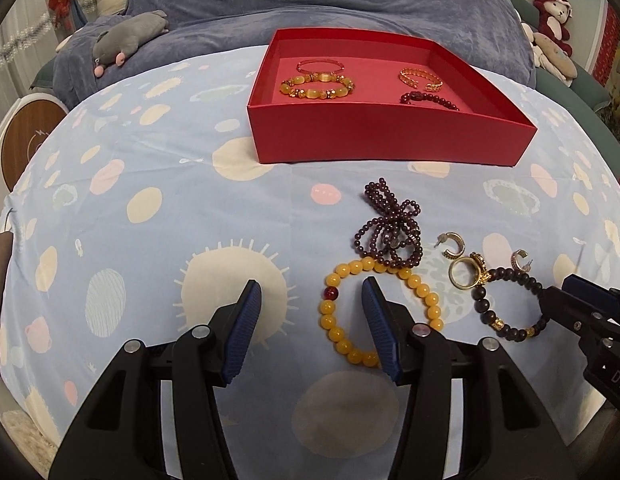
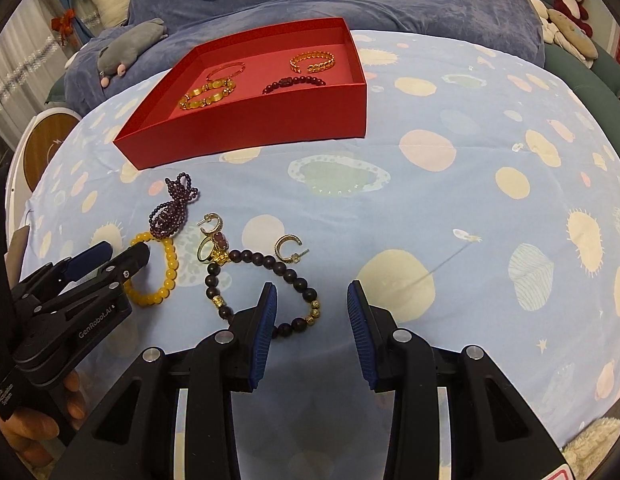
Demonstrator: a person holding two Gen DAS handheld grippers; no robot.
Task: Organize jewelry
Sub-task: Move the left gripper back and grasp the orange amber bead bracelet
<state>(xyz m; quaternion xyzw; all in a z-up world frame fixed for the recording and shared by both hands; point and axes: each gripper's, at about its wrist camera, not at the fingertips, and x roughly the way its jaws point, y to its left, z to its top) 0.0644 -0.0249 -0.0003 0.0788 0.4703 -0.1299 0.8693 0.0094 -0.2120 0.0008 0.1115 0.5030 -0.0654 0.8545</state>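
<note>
Red box [image 2: 246,120], upper centre-left of frame, on a blue sheet [image 2: 450,208] printed with planets; inside it a yellow bead bracelet [image 2: 208,94], a thin pink-gold bangle [image 2: 226,70], a gold chain cuff [image 2: 312,62] and a dark red bead bracelet [image 2: 294,82]. Below the box, left of centre: purple bead strand [image 2: 172,212], yellow bead bracelet [image 2: 164,272], gold ring with red stone [image 2: 212,248], two gold hoop earrings [image 2: 288,248], dark wooden bead bracelet [image 2: 262,292]. Right tool [image 2: 312,300], bottom centre, blue pads apart, left pad over the dark bracelet. Left tool [image 2: 110,258], lower left, tips at the yellow bracelet.
</note>
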